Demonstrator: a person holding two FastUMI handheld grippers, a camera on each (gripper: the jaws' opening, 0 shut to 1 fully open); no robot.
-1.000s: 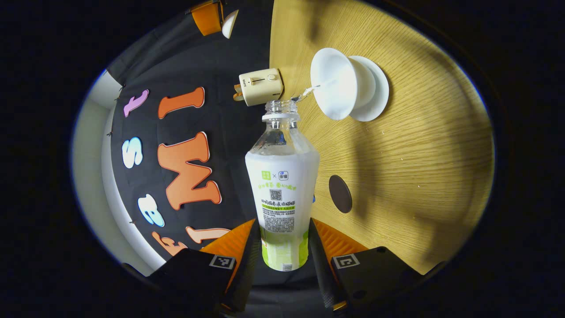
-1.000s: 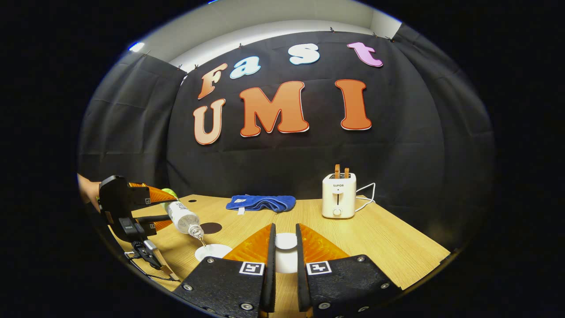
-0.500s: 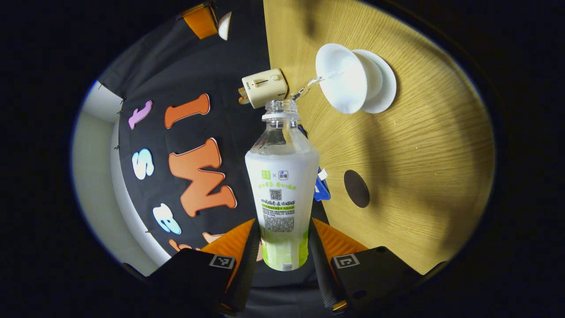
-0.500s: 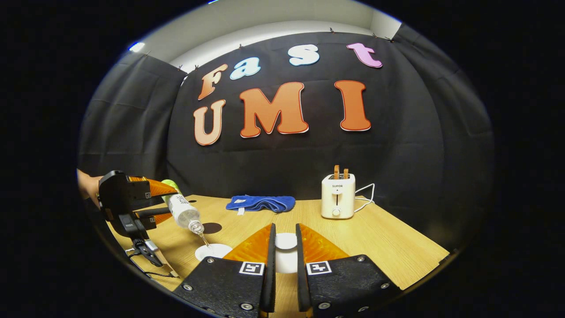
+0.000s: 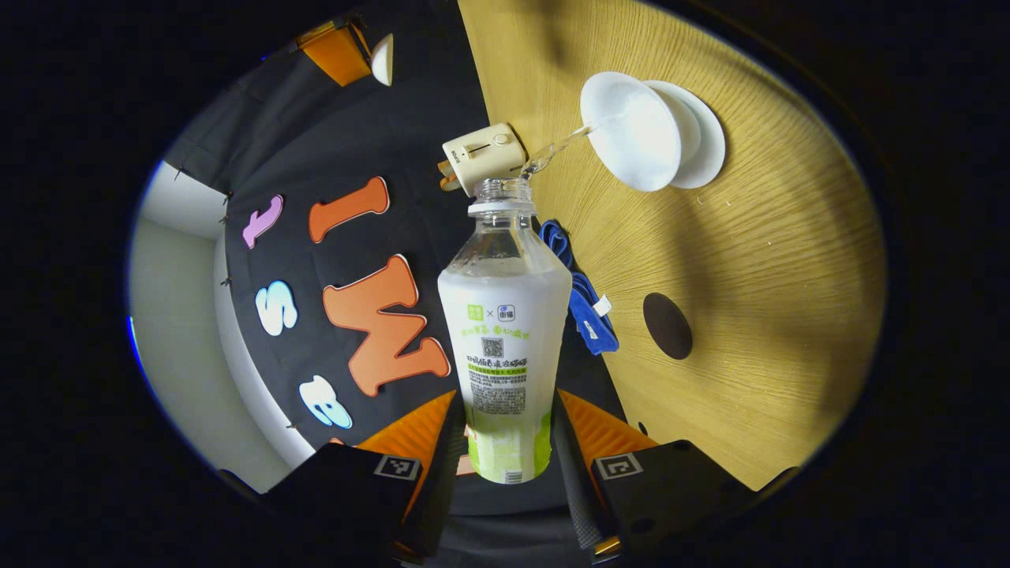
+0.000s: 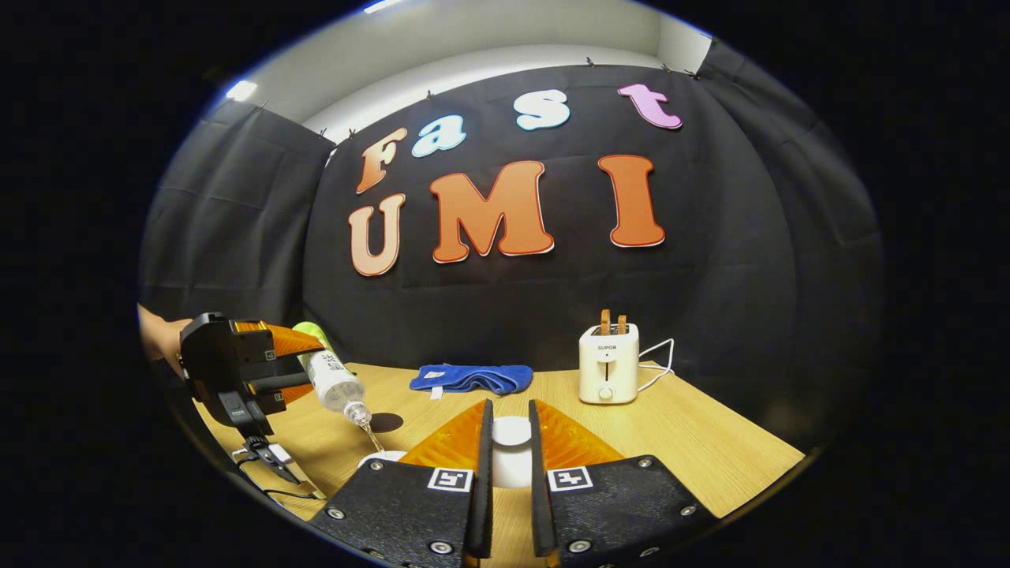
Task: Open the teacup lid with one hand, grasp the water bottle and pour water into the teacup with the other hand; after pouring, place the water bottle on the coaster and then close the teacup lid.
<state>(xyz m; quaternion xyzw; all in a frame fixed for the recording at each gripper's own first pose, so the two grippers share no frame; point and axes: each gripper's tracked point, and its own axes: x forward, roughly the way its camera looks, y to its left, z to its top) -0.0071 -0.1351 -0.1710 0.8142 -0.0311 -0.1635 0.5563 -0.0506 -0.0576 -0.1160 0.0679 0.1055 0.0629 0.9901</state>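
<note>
Two grippers are at work: the left gripper [image 5: 505, 442] has its fingers clamped on the lower body of the water bottle [image 5: 505, 339], which is tipped so a thin stream of water [image 5: 556, 148] arcs from its open neck into the white teacup [image 5: 631, 130] sitting on its saucer [image 5: 706, 134] on the table [image 5: 757, 260]. The right gripper [image 6: 510, 457] holds the teacup lid [image 6: 511, 432] aloft, its fingers closed on either side of the lid's knob. The dark round coaster [image 5: 667, 326] lies bare on the table, well apart from the cup, with a blue cloth [image 5: 584, 304] and a toaster [image 5: 483, 155] farther back. The stream enters close to the cup's near rim, so a small wobble or a steeper tilt could send water onto the saucer or table; pouring too long could overfill the cup. The bottle, gripped low, may also swing or slip as it is righted.
</note>
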